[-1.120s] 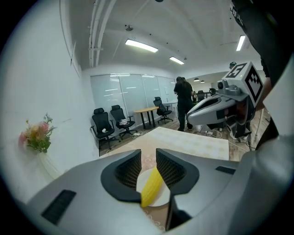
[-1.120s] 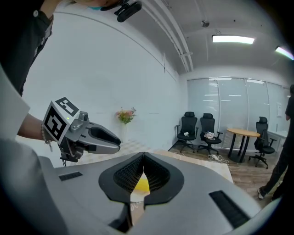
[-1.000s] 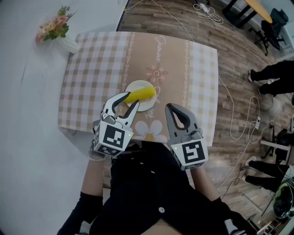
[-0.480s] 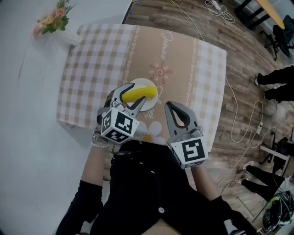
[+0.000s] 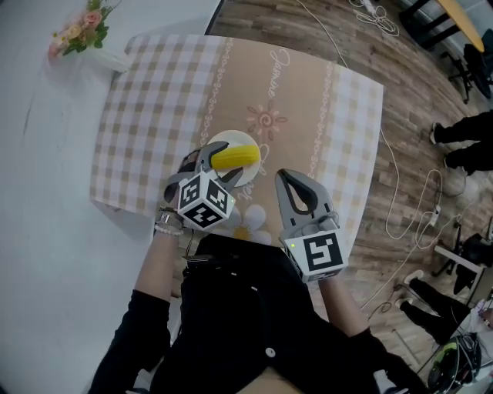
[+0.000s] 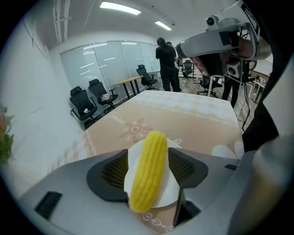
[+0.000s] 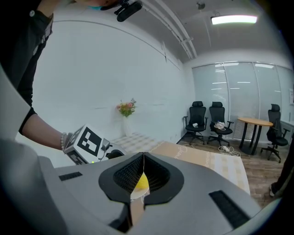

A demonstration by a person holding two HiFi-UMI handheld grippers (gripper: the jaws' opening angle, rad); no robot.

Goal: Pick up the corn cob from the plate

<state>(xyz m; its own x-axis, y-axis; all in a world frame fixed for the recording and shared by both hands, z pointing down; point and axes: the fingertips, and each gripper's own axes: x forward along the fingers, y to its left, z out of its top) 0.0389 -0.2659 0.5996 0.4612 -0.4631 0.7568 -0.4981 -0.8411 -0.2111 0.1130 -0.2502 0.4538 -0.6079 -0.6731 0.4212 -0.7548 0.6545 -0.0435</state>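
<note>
Left gripper view — left gripper jaws opening, corn cob between them — right gripper pressed together.

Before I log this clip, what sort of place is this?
Probably an office or lab, not a home: black swivel office chairs by glass partition walls, and white cables loose on the wood-plank floor.

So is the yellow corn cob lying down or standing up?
Lying down: the yellow corn cob rests lengthwise on the round white plate.
</note>
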